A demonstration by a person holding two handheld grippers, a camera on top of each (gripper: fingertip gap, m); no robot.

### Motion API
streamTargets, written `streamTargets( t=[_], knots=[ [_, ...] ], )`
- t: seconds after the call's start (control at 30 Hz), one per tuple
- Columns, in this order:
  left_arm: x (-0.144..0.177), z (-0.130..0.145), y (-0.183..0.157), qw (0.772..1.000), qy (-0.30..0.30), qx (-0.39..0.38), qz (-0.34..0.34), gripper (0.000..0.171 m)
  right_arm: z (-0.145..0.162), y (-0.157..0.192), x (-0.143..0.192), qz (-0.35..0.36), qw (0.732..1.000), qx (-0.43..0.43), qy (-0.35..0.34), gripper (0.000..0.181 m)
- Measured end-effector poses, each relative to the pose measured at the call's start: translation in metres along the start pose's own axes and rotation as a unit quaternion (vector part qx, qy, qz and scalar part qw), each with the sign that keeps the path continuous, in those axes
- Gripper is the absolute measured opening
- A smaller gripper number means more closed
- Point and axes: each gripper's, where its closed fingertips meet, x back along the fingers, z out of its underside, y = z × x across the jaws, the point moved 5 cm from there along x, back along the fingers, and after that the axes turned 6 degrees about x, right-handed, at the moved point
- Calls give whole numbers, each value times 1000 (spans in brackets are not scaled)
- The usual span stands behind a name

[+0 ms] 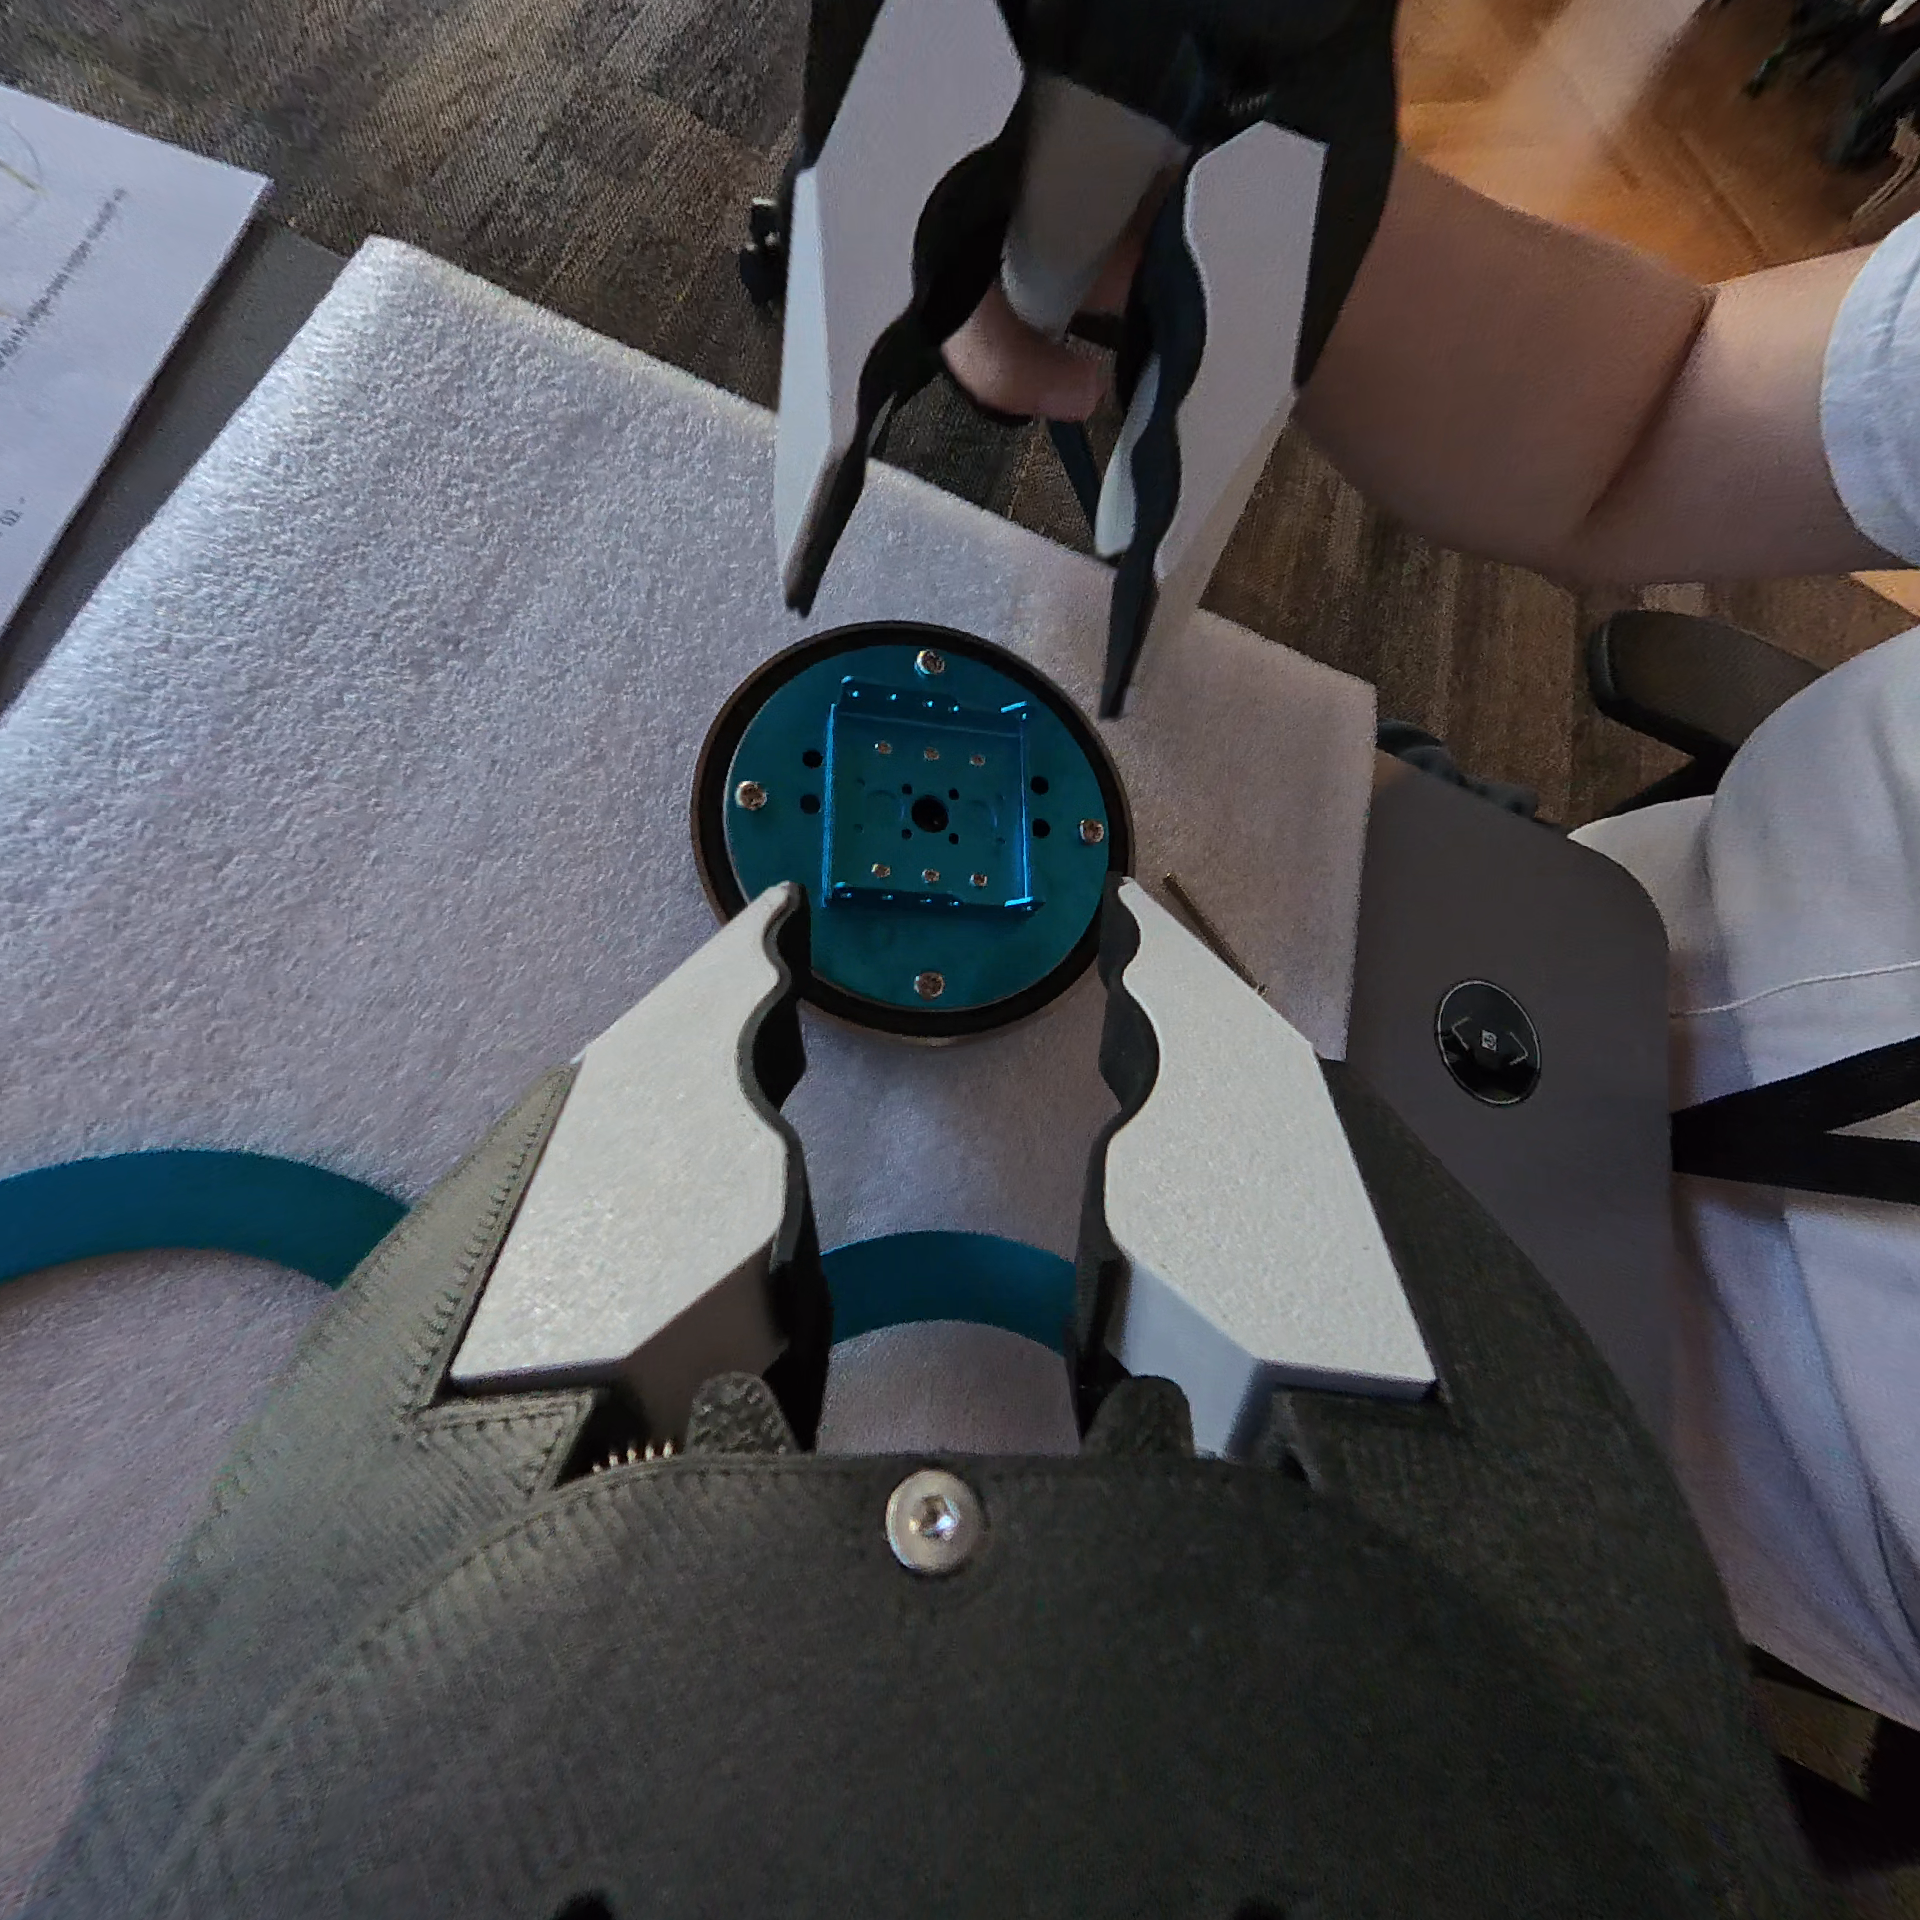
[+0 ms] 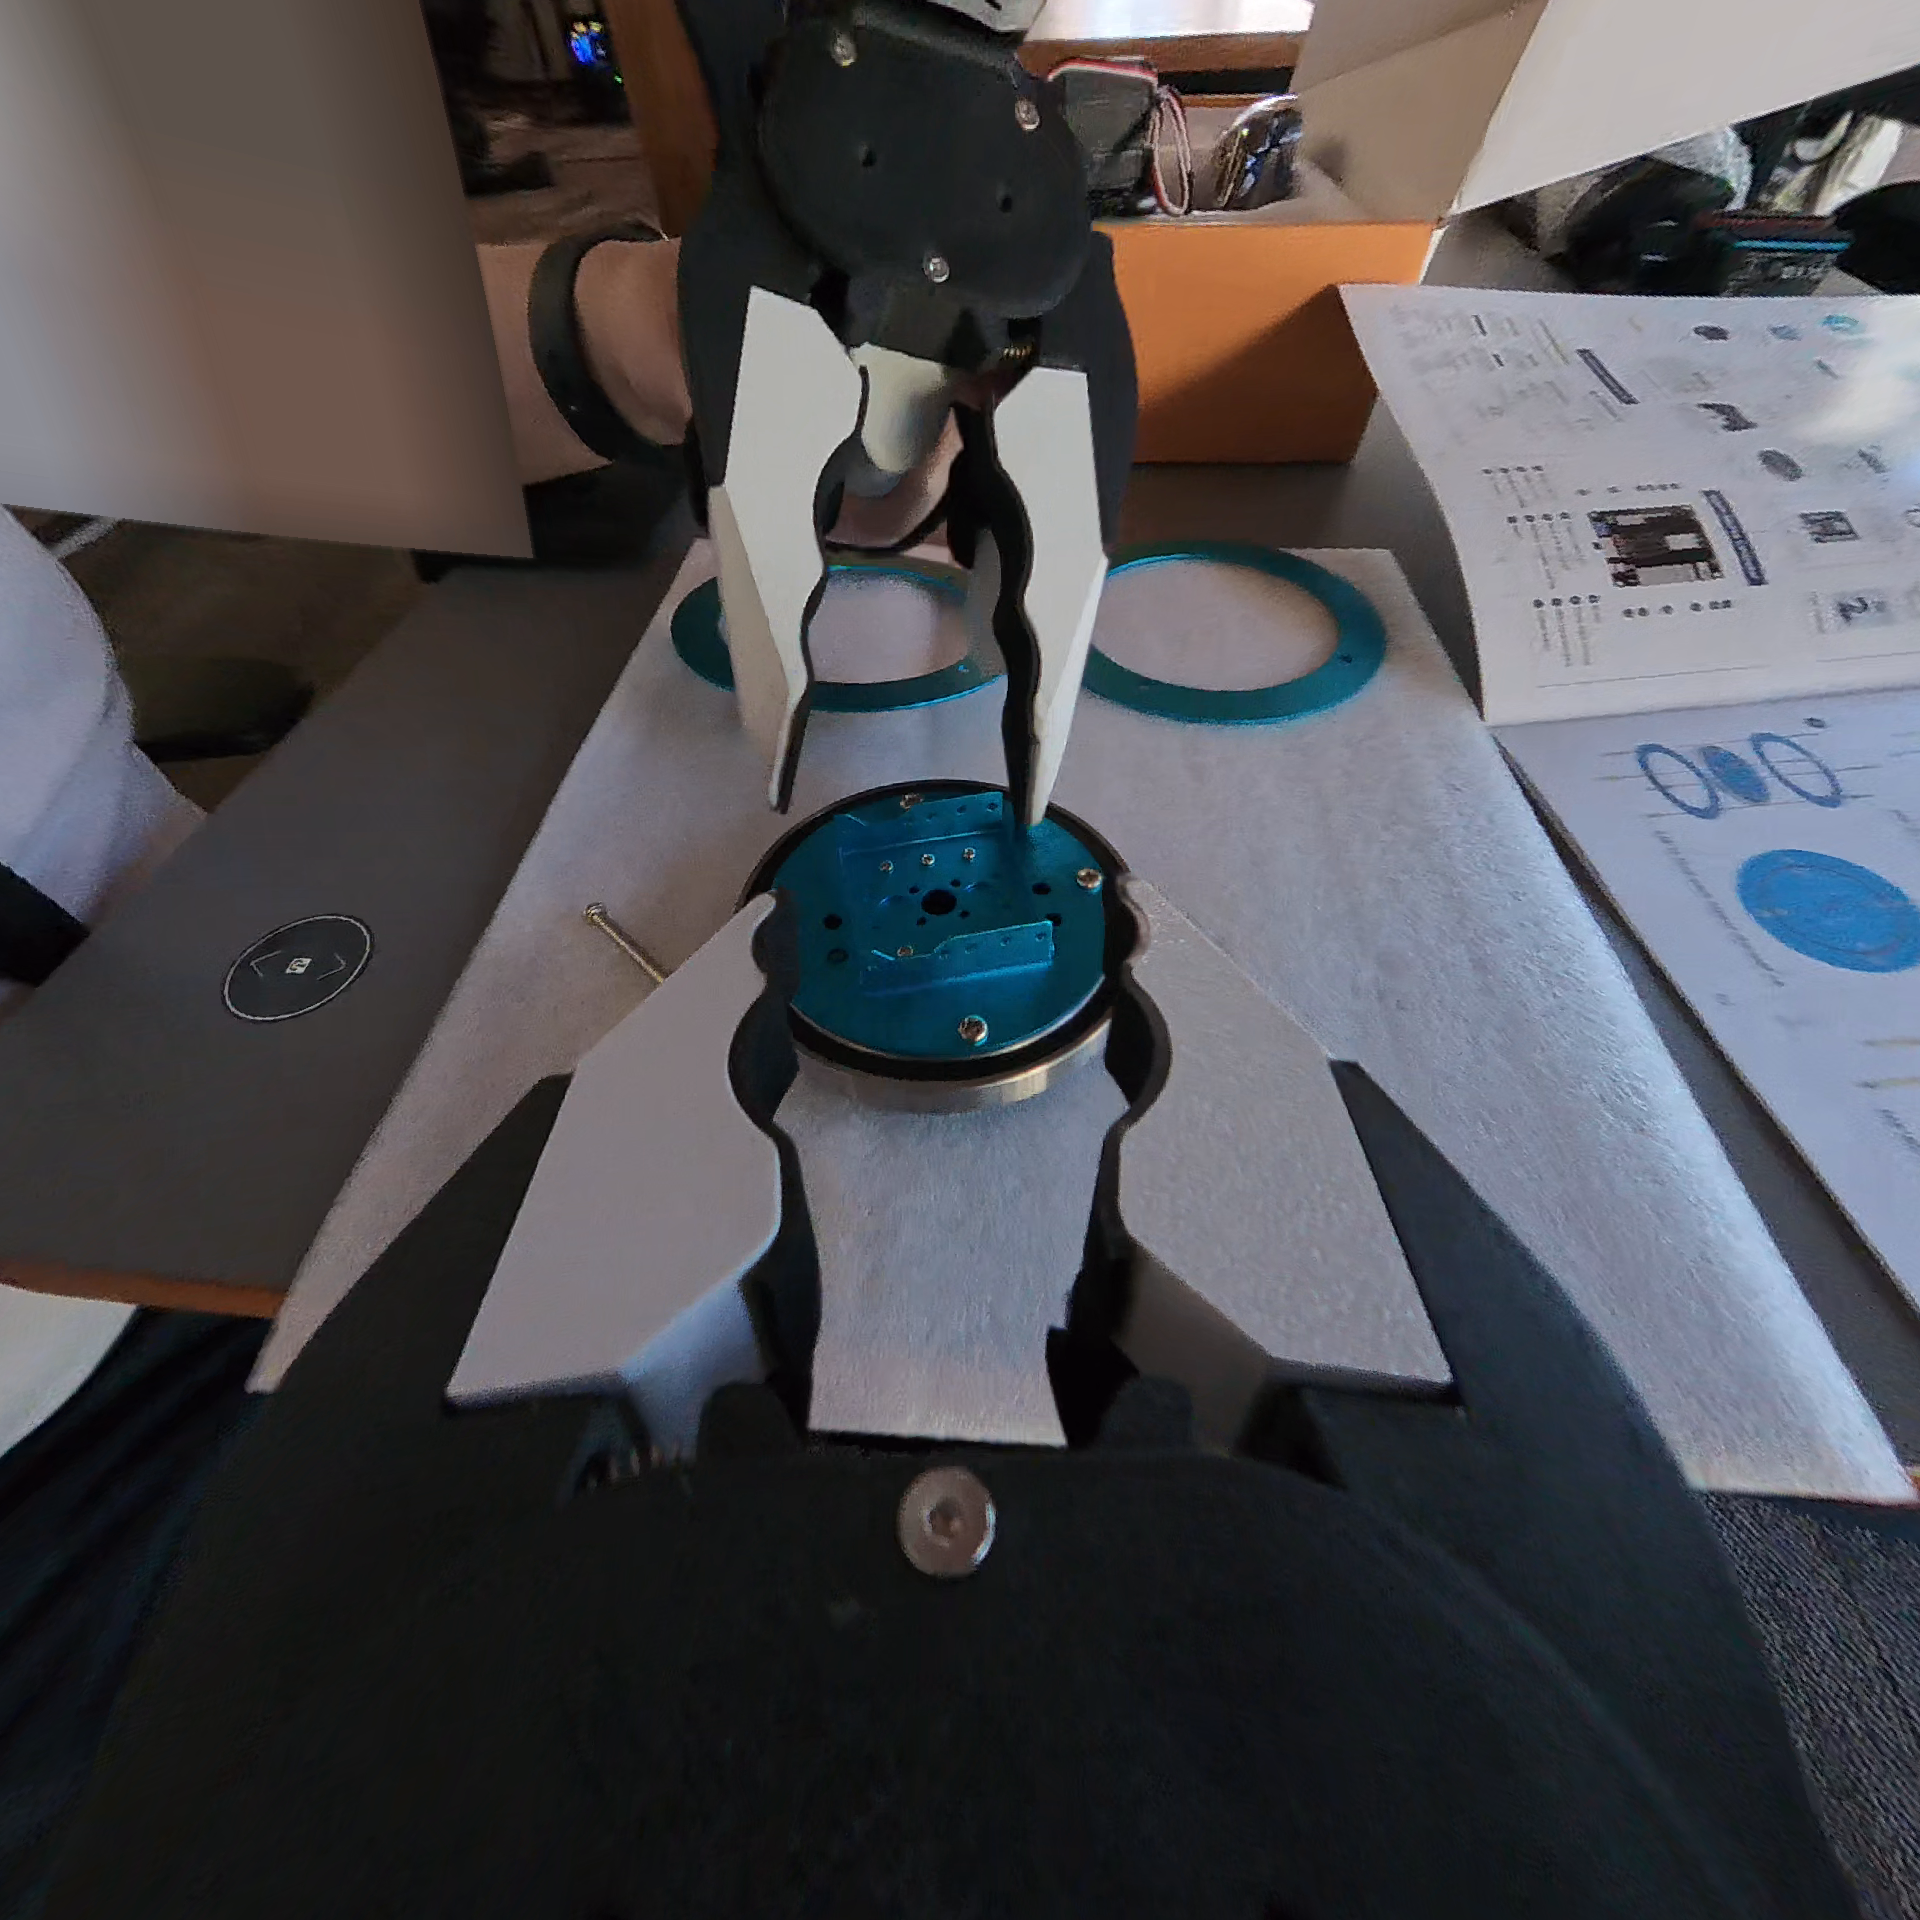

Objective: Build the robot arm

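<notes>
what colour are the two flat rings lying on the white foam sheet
Teal blue rings, clearest in the right wrist view.

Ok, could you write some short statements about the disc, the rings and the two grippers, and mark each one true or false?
1. Two blue rings lie on the white foam sheet. True.
2. The blue bracket lies on the foam beside the round disc. False: it sits on top of the disc.
3. The left gripper and the right gripper both have their fingers shut. False: both are open, with the fingers spread about as wide as the disc.
4. A long screw lies on the foam beside the disc. True.
</notes>
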Motion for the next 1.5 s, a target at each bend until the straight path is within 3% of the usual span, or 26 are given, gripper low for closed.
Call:
streamTargets(
  t=[0.13, 0.23, 0.33, 0.6, 1.03, 1.23, 1.5],
  knots=[
    [-2, 0, -1, 1000, -8, -10, -14, 51, 12, -1, -10, -20, 999, 0, 25, 55],
    [-4, 2, 1, 999, -4, -45, -29, 42, 15, -1, -15, -35, 999, -10, 23, 42],
    [-3, 3, 0, 997, 4, -67, -40, 45, 15, -2, -15, -39, 999, -16, 23, 41],
    [-1, 3, 3, 997, -3, -56, -43, 56, 13, 2, -17, -10, 1000, -8, 28, 41],
    [-1, 4, 4, 999, -30, -32, -23, 35, 11, 9, -18, 32, 998, -7, 45, 42],
    [16, 2, 6, 998, -45, -23, -38, 60, 12, 10, -18, 39, 999, -5, 34, 42],
    [38, 3, 3, 996, -54, -32, -61, 65, 7, 10, -15, 27, 1000, 2, -12, 46]
  ],
)
